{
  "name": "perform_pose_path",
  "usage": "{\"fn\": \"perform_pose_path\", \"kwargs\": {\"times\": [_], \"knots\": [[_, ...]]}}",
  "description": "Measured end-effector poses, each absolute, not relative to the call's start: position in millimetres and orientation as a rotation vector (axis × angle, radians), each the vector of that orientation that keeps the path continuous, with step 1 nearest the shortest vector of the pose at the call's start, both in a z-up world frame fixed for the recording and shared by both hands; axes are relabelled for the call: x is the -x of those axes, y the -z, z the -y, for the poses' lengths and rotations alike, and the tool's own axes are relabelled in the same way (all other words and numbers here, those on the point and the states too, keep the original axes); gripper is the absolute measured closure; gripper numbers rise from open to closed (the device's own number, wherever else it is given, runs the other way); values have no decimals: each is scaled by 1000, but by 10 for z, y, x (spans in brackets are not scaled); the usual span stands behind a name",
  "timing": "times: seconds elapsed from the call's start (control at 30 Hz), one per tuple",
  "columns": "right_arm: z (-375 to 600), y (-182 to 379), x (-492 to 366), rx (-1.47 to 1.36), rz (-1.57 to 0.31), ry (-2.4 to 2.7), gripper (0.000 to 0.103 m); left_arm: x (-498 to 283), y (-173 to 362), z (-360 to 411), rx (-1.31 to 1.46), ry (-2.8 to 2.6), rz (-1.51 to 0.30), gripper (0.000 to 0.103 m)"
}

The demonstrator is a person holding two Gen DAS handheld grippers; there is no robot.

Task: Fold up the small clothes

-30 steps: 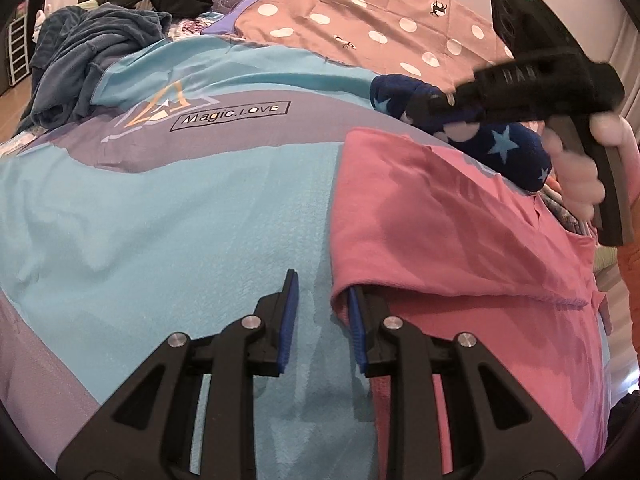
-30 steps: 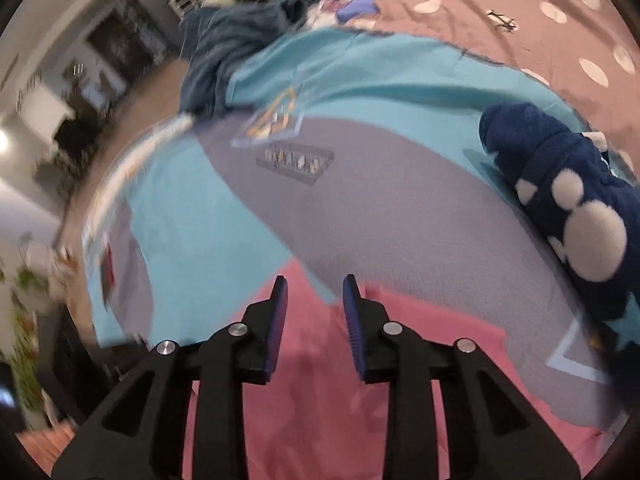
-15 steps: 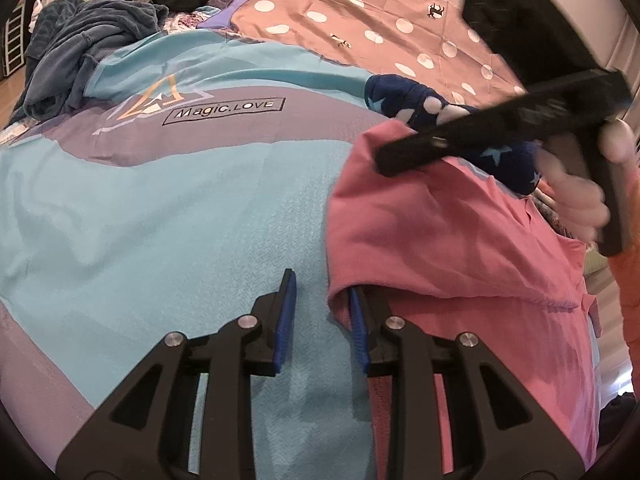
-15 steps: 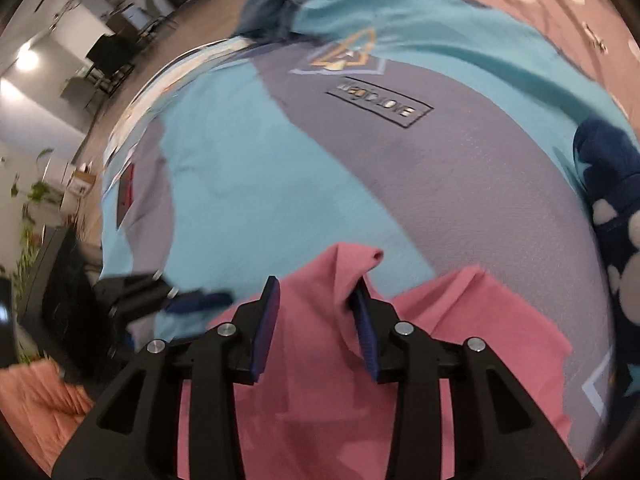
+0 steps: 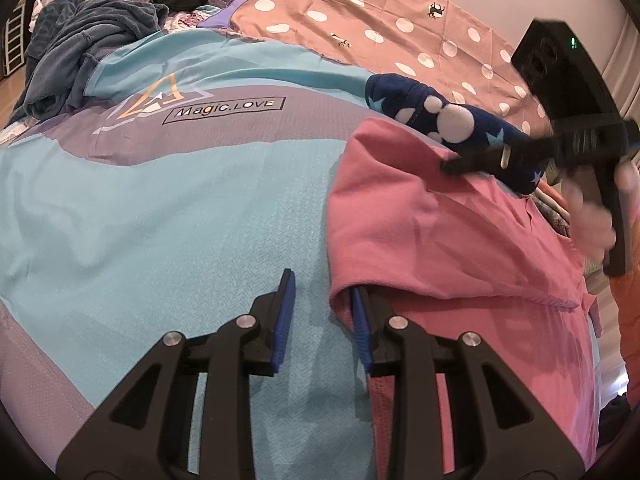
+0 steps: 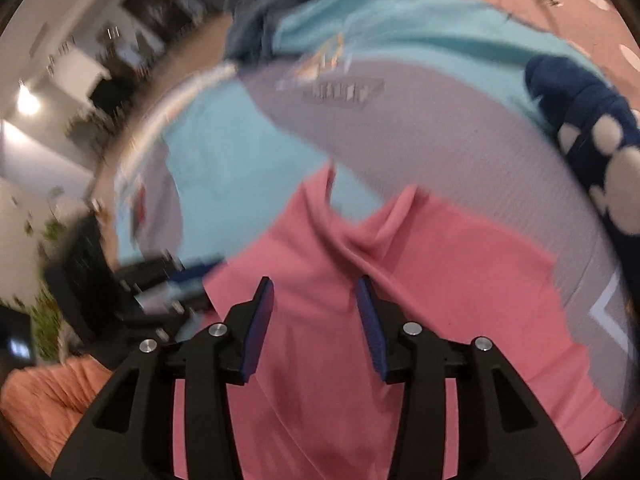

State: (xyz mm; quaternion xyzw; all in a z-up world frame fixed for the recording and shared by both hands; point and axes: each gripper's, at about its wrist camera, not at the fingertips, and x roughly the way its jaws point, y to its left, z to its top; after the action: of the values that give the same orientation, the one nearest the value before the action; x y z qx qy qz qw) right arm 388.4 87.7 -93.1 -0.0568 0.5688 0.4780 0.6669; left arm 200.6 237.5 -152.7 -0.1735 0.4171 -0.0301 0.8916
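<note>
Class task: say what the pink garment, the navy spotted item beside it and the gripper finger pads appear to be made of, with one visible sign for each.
Pink garment: thin, matte knit, likely cotton jersey; it drapes in soft folds. Navy spotted item: plush fleece, probably; its surface looks fuzzy and thick. Finger pads of the left gripper: blue rubber or soft plastic, seemingly; ribbed, dull faces on rigid black plastic arms.

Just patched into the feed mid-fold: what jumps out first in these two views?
The pink cotton garment lies folded over on the turquoise-and-grey bedspread, right of centre. The left claw stands open at its near edge, one finger under the fold. Behind it sits a navy fleece piece with white dots, the right claw open above the pink cloth.
</note>
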Motion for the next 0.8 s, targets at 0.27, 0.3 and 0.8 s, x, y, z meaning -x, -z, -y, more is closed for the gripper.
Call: {"fn": "perform_pose_path", "kwargs": {"times": [0.27, 0.3, 0.8], "knots": [[-1102, 1321, -4025, 88, -1500, -1090, 33, -2011, 1533, -2382, 359, 62, -866, 73], [-1177, 1300, -3993, 93, -1495, -1121, 32, -2012, 1533, -2382, 359, 62, -866, 73], [-1606, 1201, -4115, -118, -1459, -1187, 29, -2007, 1546, -2421, 384, 80, -861, 71]]}}
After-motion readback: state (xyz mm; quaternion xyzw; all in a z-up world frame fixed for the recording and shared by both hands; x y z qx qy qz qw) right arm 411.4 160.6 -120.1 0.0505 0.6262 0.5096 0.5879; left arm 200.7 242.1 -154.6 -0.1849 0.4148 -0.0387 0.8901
